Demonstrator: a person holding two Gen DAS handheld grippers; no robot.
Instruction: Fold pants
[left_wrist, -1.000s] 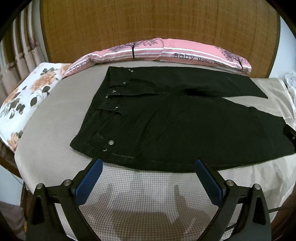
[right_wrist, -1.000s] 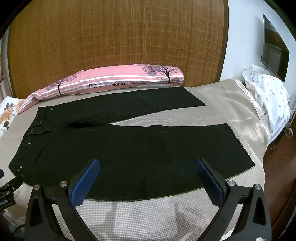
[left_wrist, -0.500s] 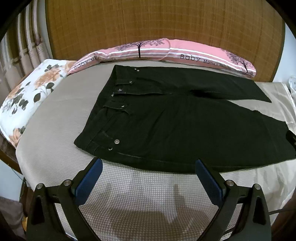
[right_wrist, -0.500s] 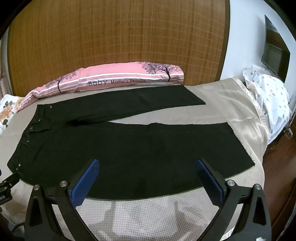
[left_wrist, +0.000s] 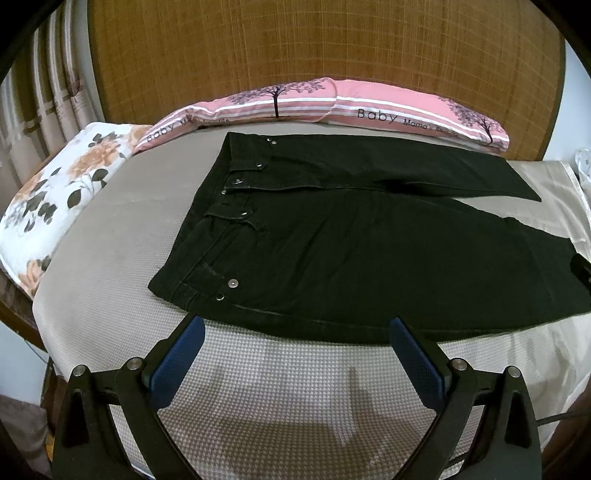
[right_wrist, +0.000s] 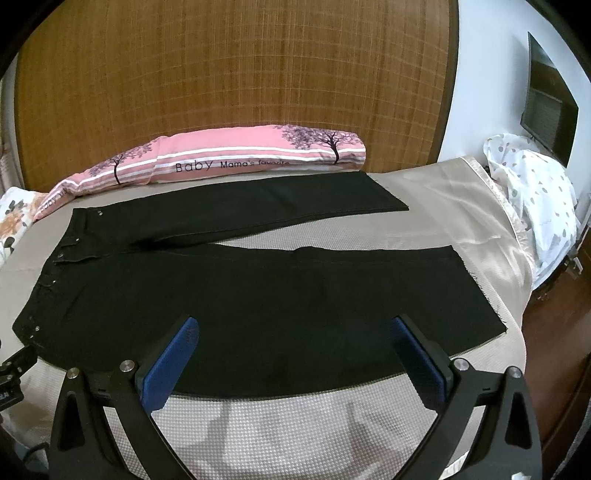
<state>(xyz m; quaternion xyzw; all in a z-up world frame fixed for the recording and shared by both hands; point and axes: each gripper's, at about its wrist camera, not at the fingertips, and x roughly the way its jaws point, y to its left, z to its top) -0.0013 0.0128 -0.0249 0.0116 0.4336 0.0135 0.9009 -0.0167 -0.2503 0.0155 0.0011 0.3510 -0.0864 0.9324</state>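
The pants (left_wrist: 369, 251) are spread flat on the bed (left_wrist: 110, 258), waistband to the left and legs running to the right; the near leg (right_wrist: 295, 306) lies along the near side, the far leg (right_wrist: 258, 206) is angled away toward the pink pillow (right_wrist: 221, 162), and a wedge of bedcover is left bare between them. The cloth is judged to be black denim: soft and limp, moderately heavy for clothing, not fragile and not slippery, so it should drape and sag wherever it is lifted without support. Thicker, stiffer lines are expected at the waistband (left_wrist: 207, 229) with its snaps and at the hem (right_wrist: 480, 291), whose edge looks frayed. A hold is best taken at these firm edges, it is thought: the near waistband corner for the left gripper (left_wrist: 295, 339) and the near-leg hem corner for the right gripper (right_wrist: 295, 339), so that the near leg can be carried over the far one. The left gripper's fingers are spread wide, nothing is held, and they are seen above the bedcover just short of the pants' near edge. The right gripper's fingers are likewise spread wide and empty, their tips seen over the near leg's near edge; whether cloth is touched cannot be told.
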